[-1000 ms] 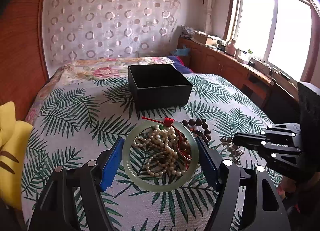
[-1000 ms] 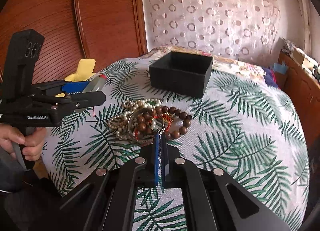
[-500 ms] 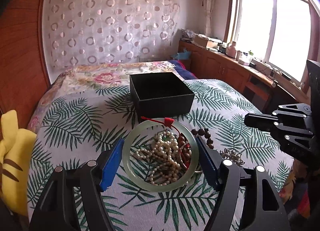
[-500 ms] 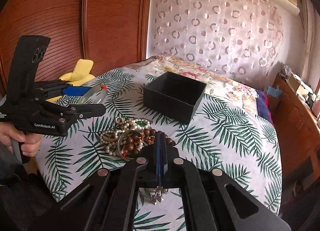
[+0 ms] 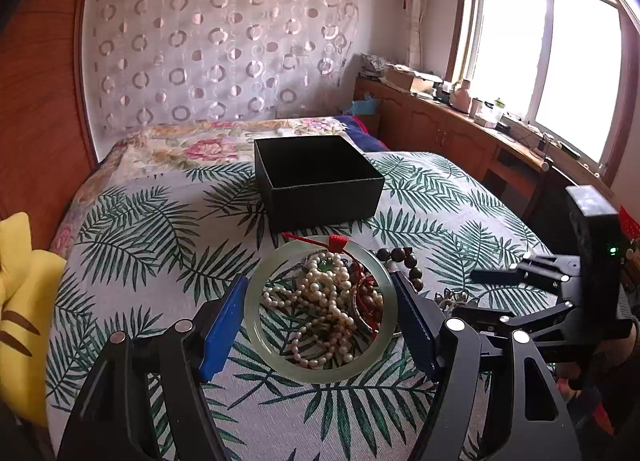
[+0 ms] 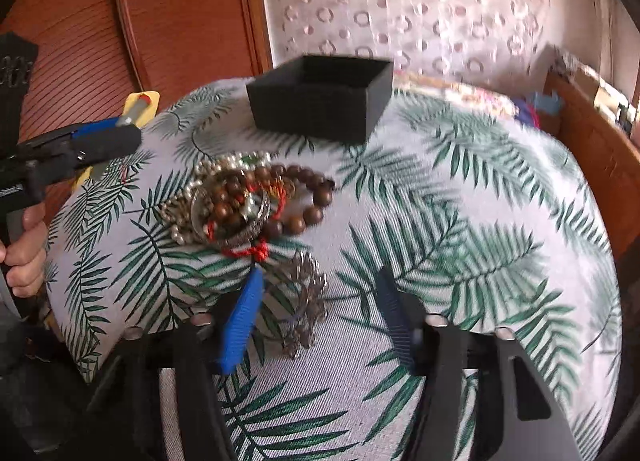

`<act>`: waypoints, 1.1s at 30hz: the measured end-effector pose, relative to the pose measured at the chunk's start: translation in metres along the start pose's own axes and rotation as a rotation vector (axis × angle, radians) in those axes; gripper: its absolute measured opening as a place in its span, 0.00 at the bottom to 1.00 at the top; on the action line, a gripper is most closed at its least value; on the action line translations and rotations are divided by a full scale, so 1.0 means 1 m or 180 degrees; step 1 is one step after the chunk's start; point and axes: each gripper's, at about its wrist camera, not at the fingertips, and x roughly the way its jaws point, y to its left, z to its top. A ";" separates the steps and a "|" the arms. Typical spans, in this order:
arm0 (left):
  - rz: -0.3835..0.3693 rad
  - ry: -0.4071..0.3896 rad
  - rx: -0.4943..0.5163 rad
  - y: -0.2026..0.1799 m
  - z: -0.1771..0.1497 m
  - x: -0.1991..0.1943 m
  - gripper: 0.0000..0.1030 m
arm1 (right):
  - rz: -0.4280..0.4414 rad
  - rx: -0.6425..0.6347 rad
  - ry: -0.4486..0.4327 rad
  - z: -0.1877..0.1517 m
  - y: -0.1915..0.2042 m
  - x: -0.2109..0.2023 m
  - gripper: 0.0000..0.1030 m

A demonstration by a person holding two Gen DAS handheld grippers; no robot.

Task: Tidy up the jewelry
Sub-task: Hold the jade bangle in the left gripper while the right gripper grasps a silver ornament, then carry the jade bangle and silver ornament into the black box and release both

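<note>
My left gripper (image 5: 320,313) is shut on a pale green jade bangle (image 5: 256,325) with a red cord, held above the jewelry pile. Through the bangle I see the pearl necklace (image 5: 324,305). The pile (image 6: 236,201) of pearls, brown wooden beads (image 6: 316,197) and a red-corded bangle lies on the leaf-print bedspread. My right gripper (image 6: 316,313) is open just above the spread, its fingers either side of a silver flower-shaped ornament (image 6: 308,301). An open black box (image 5: 316,177) stands beyond the pile; it also shows in the right wrist view (image 6: 320,97).
A yellow plush toy (image 5: 20,301) lies at the bed's left edge. A wooden headboard (image 6: 120,21) rises on the left. Wooden cabinets (image 5: 440,133) run under the window on the right. The leaf-print bedspread (image 6: 480,221) stretches right of the pile.
My right gripper has opened and dropped low over the silver ornament. My left gripper still holds the jade bangle and has risen slightly.
</note>
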 end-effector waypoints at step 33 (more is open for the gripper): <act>0.0114 -0.0093 0.0112 -0.003 0.058 0.041 0.66 | -0.0322 -0.0431 -0.0634 0.064 -0.014 -0.062 0.11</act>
